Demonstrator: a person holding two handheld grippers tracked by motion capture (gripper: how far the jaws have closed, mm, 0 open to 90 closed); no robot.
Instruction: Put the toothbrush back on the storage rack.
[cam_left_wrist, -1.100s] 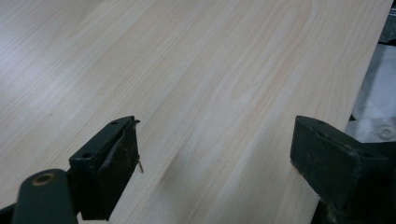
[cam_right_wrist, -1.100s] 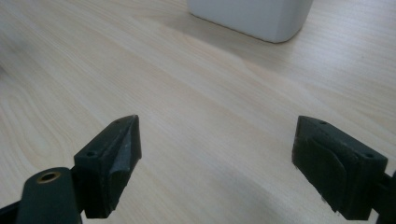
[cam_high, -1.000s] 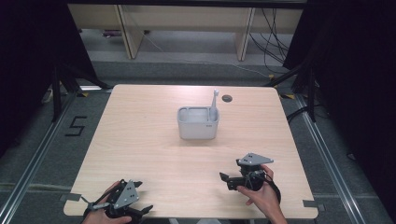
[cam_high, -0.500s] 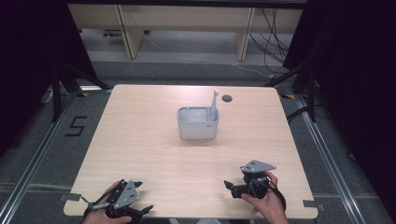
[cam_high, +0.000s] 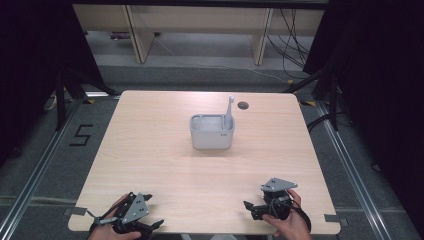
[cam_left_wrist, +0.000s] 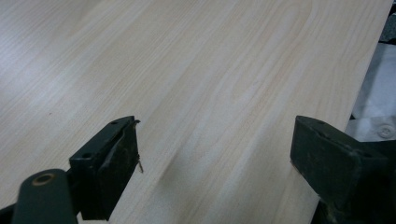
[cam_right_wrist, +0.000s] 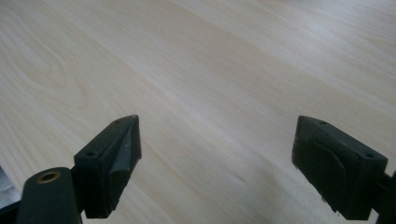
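Down at about five o'clock on the table (cam_high: 165, 165), the right claw (cam_high: 248, 206) lay low over the wood in a person's right hand (cam_high: 290, 225), its tips turned toward nine o'clock. In the right gripper view its two black jaws stood wide apart with nothing between them – released, bare pale woodgrain showing through the gap (cam_right_wrist: 215, 154). The left claw (cam_high: 159, 223) sat at about seven o'clock, right at the near edge, held by the left hand (cam_high: 107, 231) and pointing toward three o'clock. It too was released: the left gripper view showed its jaws spread wide over bare wood, with the table's edge running past the right-hand jaw. Each claw carried a grey three-cornered plate on top, and the two were well apart from each other.

Farther out, toward twelve o'clock from both claws and near the table's middle, stood a grey container (cam_high: 211, 132) – open-topped, upright, touched by neither claw. A pale grey utensil handle (cam_high: 229, 107) rose from its far right corner, leaning slightly; what the tool was I could not tell. Beyond it, at about one o'clock near the far edge, a small dark round hole (cam_high: 243, 105) marked the tabletop.
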